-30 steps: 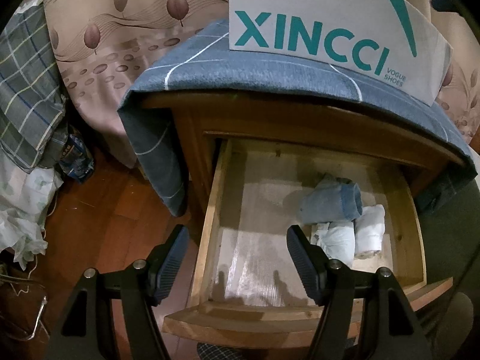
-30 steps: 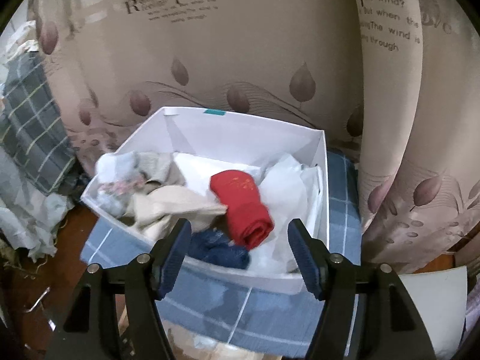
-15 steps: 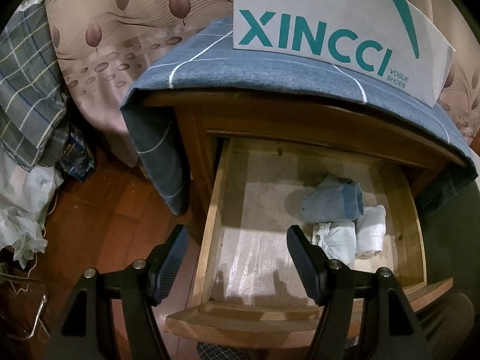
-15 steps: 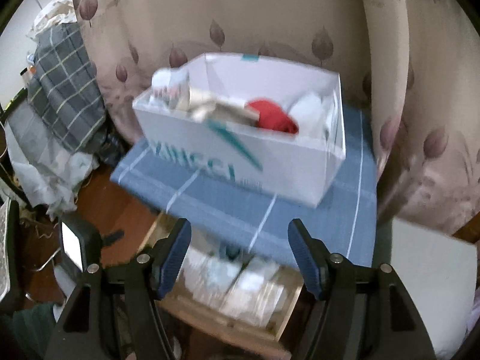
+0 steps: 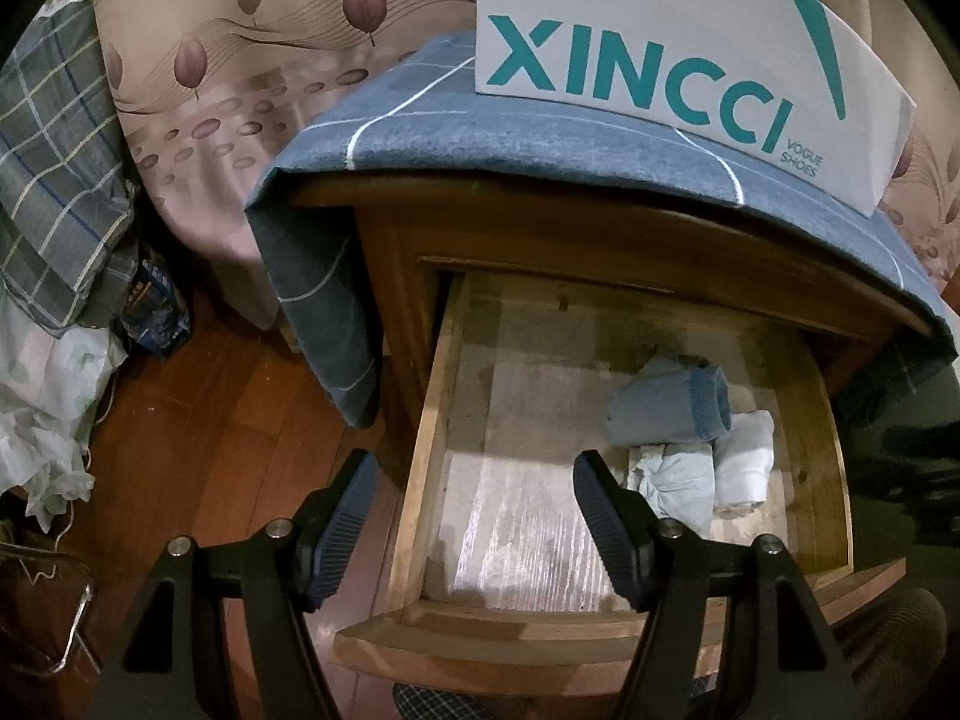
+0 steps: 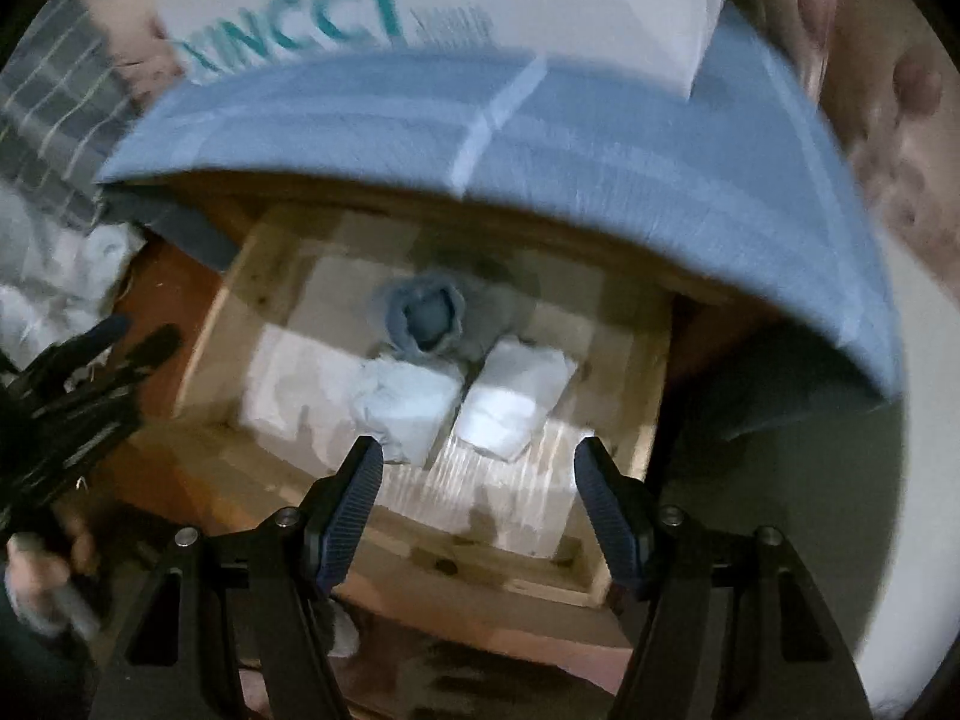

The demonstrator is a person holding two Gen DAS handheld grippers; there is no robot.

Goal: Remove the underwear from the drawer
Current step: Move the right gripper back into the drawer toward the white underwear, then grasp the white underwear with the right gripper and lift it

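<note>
Three rolled underwear bundles are lying at the drawer's (image 5: 420,456) right side: a blue roll (image 6: 423,315) toward the back, a pale roll (image 6: 408,399) and a white roll (image 6: 510,399) nearer the front. The right hand-held gripper (image 6: 477,498) is hanging over them, jaws closing on nothing, though blur is softening detail. The left hand-held gripper (image 5: 474,519) is sitting half open and empty over the drawer's front left corner, under the cloth-draped nightstand (image 5: 540,138) carrying a white shoebox (image 5: 660,36).

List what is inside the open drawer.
The drawer holds three rolled garments: a blue roll, a pale blue roll, a white roll. Its back is hidden under the nightstand top.
</note>
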